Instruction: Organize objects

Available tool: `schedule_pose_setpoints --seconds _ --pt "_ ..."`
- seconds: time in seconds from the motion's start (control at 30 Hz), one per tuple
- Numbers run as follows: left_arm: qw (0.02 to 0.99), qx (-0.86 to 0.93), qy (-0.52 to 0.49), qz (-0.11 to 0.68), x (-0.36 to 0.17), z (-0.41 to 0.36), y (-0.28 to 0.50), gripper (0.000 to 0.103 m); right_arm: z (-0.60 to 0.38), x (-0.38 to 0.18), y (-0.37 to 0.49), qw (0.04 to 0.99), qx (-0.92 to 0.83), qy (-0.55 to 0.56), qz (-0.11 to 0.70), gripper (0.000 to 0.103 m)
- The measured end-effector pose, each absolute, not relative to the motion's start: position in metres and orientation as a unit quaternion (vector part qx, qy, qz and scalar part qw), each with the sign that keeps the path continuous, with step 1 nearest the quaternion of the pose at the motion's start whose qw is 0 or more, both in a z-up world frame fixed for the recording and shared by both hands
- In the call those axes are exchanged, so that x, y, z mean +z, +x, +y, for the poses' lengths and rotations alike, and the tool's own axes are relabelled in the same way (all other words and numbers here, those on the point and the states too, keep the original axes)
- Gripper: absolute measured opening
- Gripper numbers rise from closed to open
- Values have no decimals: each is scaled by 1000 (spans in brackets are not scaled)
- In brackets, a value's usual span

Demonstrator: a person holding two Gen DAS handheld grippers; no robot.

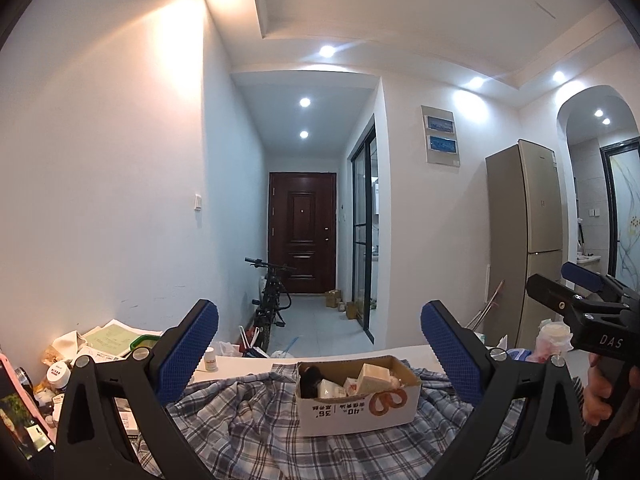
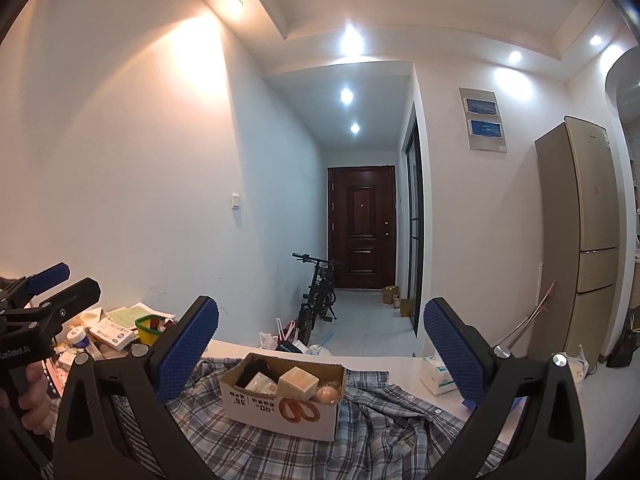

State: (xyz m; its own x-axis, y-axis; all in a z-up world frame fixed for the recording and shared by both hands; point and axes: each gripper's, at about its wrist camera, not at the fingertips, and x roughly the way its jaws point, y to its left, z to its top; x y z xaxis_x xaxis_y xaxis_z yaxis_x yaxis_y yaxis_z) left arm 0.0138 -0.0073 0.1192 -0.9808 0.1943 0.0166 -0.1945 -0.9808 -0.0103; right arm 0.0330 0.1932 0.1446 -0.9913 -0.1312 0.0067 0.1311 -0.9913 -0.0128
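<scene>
While a heap of papers, jars and small bottles (image 1: 60,364) crowds the table's left end, the left gripper (image 1: 320,350) hovers with fingers spread wide and empty. Between them, an open white cardboard box (image 1: 358,398) of small packets sits on a blue-grey plaid shirt (image 1: 248,432). Further right, the right gripper (image 2: 320,346) likewise gapes, holding nothing.

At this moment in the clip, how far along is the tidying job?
Partly started at most. The cardboard box on the plaid shirt already holds several small items. Nothing is in hand: the left hand-held gripper and right hand-held gripper are both open and empty, above the table. Still left: the clutter pile of bottles and papers at the left, and the tissue pack on the right.
</scene>
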Motion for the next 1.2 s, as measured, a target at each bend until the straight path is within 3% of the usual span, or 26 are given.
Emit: schedule_pose_setpoints --seconds 0.5,1.2 --pt "86 996 -29 -11 39 -4 -3 103 223 79 21 39 -998 44 -12 103" --pt "52 998 -31 -21 -6 -11 -14 103 219 23 16 21 -999 22 -11 103"
